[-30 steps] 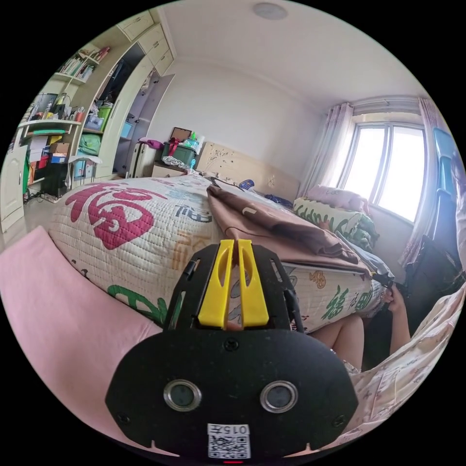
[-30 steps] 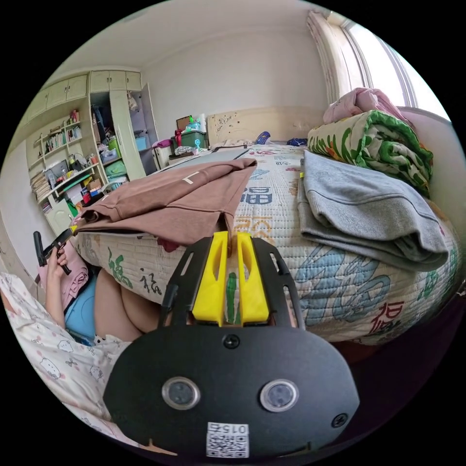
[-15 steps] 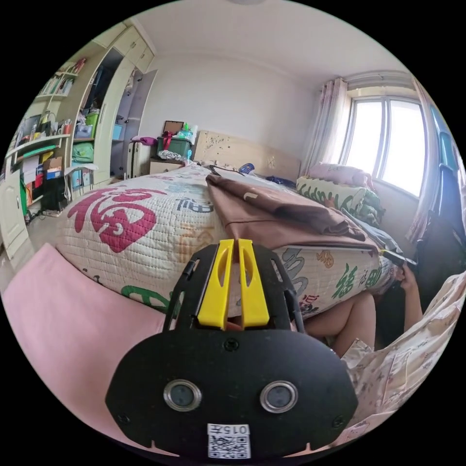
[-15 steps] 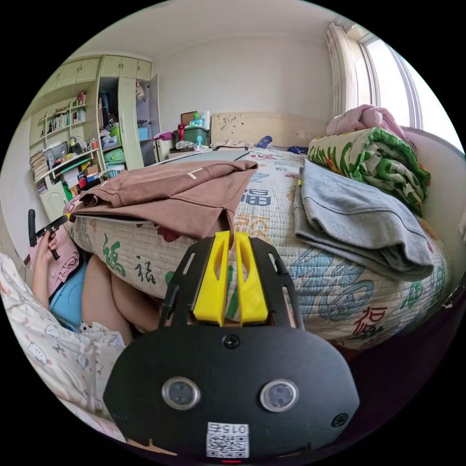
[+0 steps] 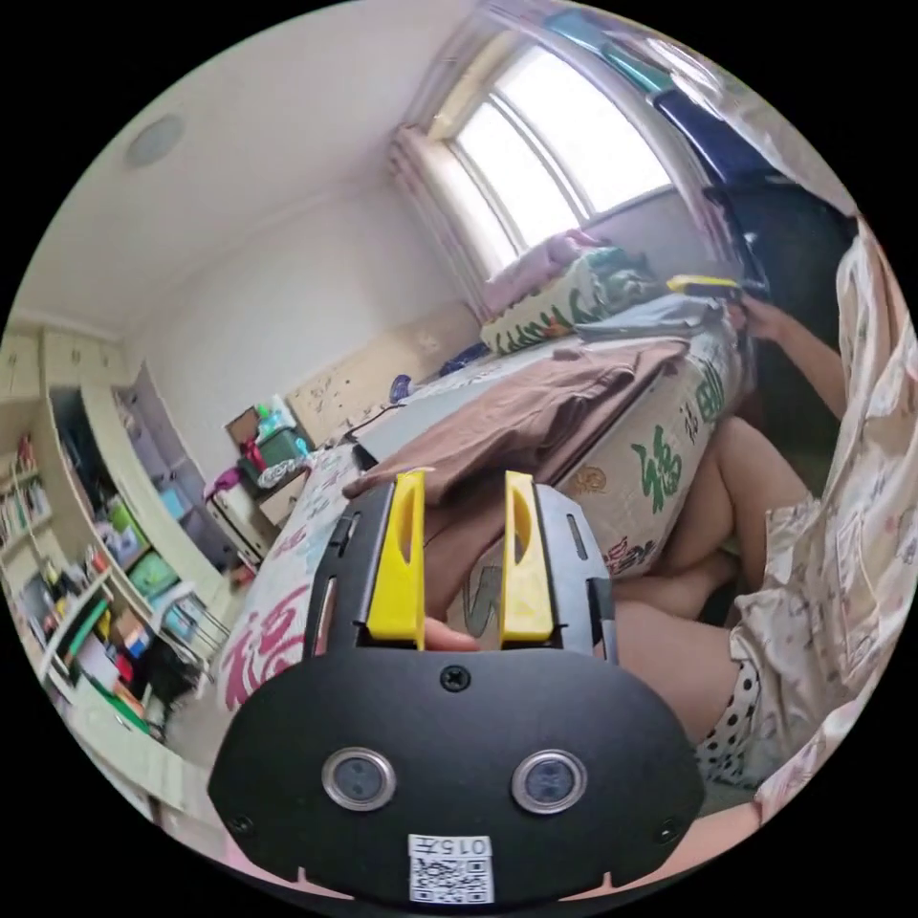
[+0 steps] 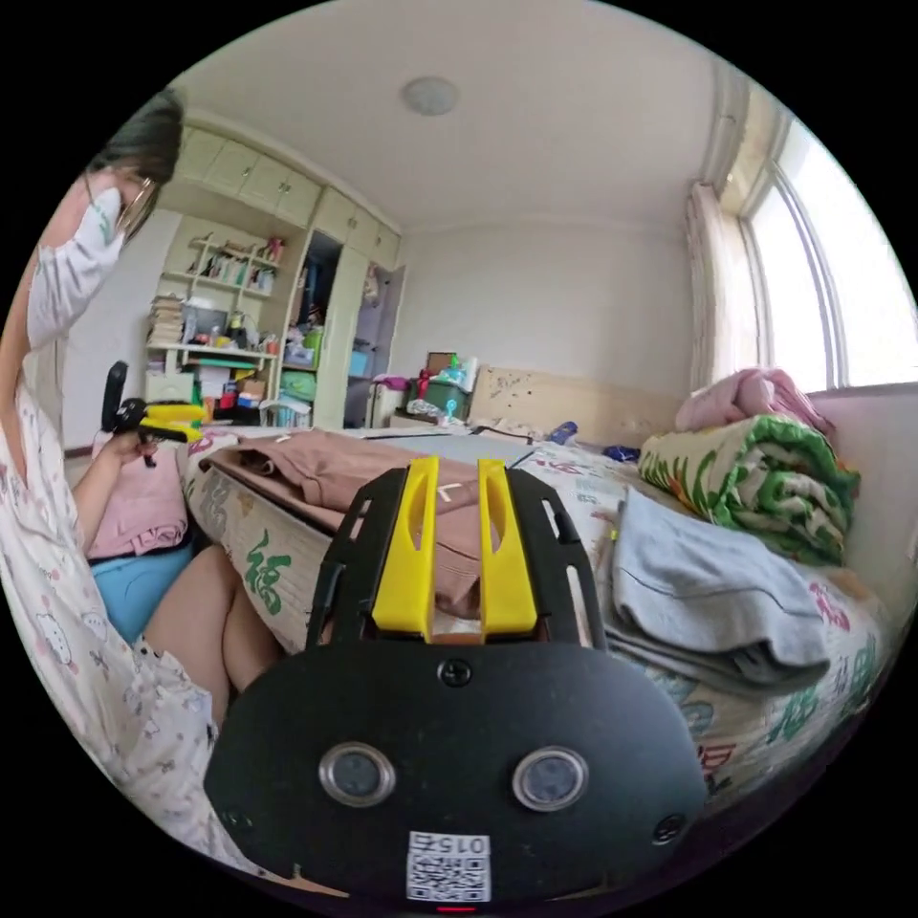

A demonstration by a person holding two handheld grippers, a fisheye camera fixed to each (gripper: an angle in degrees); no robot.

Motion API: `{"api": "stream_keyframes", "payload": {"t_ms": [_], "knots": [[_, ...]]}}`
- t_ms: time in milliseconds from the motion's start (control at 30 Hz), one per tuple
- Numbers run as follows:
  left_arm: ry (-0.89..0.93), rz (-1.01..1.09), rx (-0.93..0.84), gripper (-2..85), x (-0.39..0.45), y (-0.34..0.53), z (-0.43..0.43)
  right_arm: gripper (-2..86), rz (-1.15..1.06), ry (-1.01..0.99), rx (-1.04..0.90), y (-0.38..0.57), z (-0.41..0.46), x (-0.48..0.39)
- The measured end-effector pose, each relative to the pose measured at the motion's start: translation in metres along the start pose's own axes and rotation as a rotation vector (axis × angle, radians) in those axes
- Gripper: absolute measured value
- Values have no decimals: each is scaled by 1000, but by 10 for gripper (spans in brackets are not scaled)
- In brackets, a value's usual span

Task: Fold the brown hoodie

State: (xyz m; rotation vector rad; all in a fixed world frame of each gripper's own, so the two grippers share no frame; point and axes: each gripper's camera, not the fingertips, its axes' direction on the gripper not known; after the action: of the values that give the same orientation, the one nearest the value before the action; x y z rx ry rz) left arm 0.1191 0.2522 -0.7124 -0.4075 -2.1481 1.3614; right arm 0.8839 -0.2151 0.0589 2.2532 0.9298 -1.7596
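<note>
The brown hoodie (image 5: 535, 411) lies folded flat near the edge of the bed, also seen from the other side as the brown hoodie (image 6: 316, 469). My left gripper (image 5: 464, 475) is open just off the hoodie's near edge, with nothing between its jaws. My right gripper (image 6: 458, 463) is open too and holds nothing, level with the bed top on the hoodie's other side. In the right gripper view a hand holds the left gripper (image 6: 186, 413) beyond the hoodie. In the left gripper view the right gripper (image 5: 703, 283) sits at the bed's far corner.
The bed has a printed quilt (image 6: 287, 564). A folded grey garment (image 6: 708, 593) lies beside the hoodie, with a rolled green-patterned quilt (image 6: 755, 469) and a pink garment (image 6: 746, 397) by the window. The person's legs (image 5: 727, 497) sit against the bed side. Shelves and a wardrobe (image 6: 239, 373) stand behind.
Both grippers' jaws have parted from shut to open. Both cameras have risen and the left one has rolled. The hoodie lies as before.
</note>
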Motion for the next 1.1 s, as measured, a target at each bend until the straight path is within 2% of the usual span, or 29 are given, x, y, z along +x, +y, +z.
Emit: {"api": "stream_keyframes", "payload": {"t_ms": [200, 267, 467, 667, 900, 1033, 1100], "knots": [[37, 25, -28, 112, 28, 4, 56, 103, -363, -131, -139, 17, 54, -72], [42, 18, -29, 111, 31, 9, 68, 103, -398, -163, -159, 23, 70, -84], [150, 75, -55, 110, 56, 21, 107, 102, -457, -220, -292, 45, 134, -104], [178, 117, -127, 96, 76, 27, 145, 94, -565, -257, -422, 68, 177, -132], [194, 151, -156, 69, 99, 24, 175, 17, -588, -213, -456, 84, 209, -153], [135, 211, -156, 35, 112, 24, 180, 9, -553, -231, -448, 85, 219, -154], [164, 209, -181, 30, 113, 23, 188, 18, -530, -252, -443, 86, 226, -153]]}}
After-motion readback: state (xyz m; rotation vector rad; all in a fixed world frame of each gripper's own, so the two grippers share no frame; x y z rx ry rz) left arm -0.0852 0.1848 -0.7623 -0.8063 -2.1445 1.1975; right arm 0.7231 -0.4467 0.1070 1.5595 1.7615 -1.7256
